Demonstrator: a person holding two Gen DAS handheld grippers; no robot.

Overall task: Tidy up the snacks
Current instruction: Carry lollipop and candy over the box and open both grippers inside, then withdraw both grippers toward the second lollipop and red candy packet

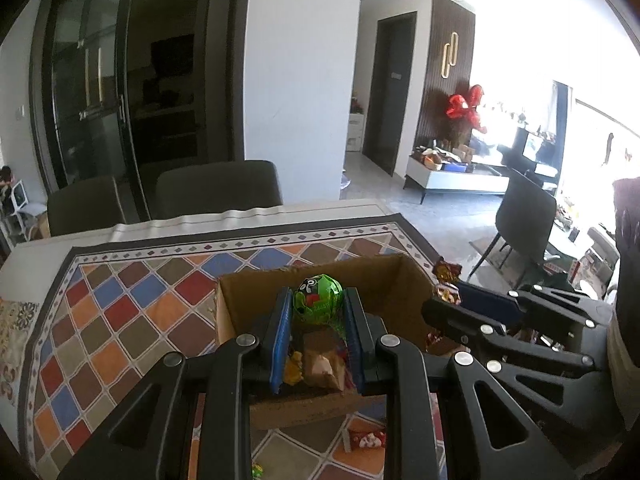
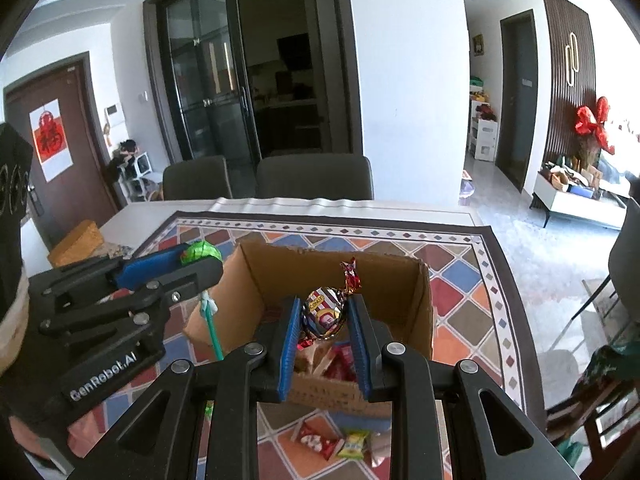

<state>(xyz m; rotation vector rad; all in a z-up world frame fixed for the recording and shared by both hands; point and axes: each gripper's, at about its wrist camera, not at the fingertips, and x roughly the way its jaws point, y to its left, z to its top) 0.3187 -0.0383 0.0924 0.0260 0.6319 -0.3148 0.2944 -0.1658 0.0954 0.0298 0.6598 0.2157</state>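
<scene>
A big table (image 2: 400,210) filled the middle of the room, and a cloth of many colored squares (image 1: 120,308) lay over it. Two dark chairs (image 2: 314,178) stood at its far side, with tall glass doors (image 2: 208,80) behind them. On the cloth sat an open brown cardboard box (image 2: 424,304) with some snacks (image 1: 320,364) already inside. The left gripper (image 1: 318,300) hung over the box, its blue pads closed tight on a round green lollipop (image 1: 317,298), and the stick of the lollipop (image 2: 212,330) pointed down beside the box wall. The right gripper (image 2: 325,312) was just beside it, also over the box, squeezing a shiny red and gold candy (image 2: 325,310) with a twisted end sticking up. The black gripper arms hid much of the inside of the box. A few small snack packets (image 2: 332,442) lay on the cloth in front of the box, near the table's edge.
</scene>
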